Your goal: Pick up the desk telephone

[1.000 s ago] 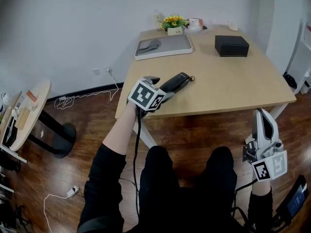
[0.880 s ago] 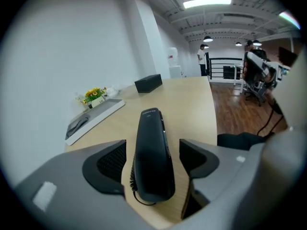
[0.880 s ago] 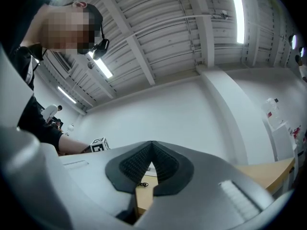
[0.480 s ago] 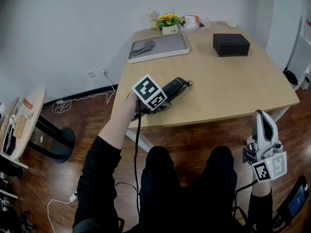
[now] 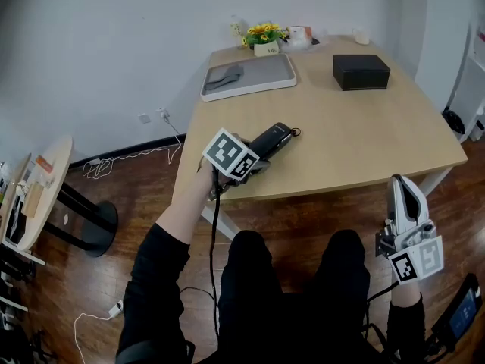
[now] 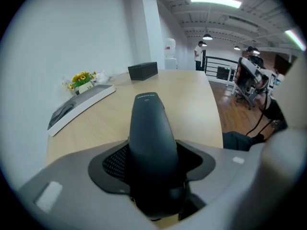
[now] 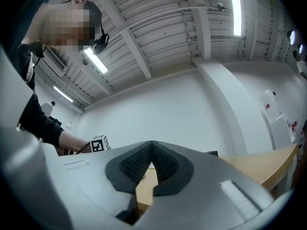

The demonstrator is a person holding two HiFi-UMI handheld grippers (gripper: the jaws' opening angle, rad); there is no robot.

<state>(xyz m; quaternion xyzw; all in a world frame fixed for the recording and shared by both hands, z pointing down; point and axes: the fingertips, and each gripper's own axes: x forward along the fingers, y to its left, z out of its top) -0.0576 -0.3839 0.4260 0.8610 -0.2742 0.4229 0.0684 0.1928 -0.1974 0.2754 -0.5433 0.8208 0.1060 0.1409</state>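
A black telephone handset [image 5: 270, 139] [image 6: 150, 143] is clamped between the jaws of my left gripper [image 5: 258, 156] [image 6: 151, 169], over the near left corner of the wooden table [image 5: 356, 135]. Its far end points across the tabletop toward the black box [image 5: 361, 71]. My right gripper [image 5: 402, 200] hangs below the table's near edge at the right, beside the person's knee, its jaws closed with nothing between them [image 7: 151, 169].
A grey tray [image 5: 250, 76] with a dark cloth lies at the table's far left. A small flower pot [image 5: 265, 38] stands at the far edge. A black box [image 6: 142, 71] sits far right. A round side table [image 5: 38, 192] stands on the floor at left.
My left gripper with the handset has shifted slightly back toward the table's near edge. The right gripper has stayed low beside the knee.
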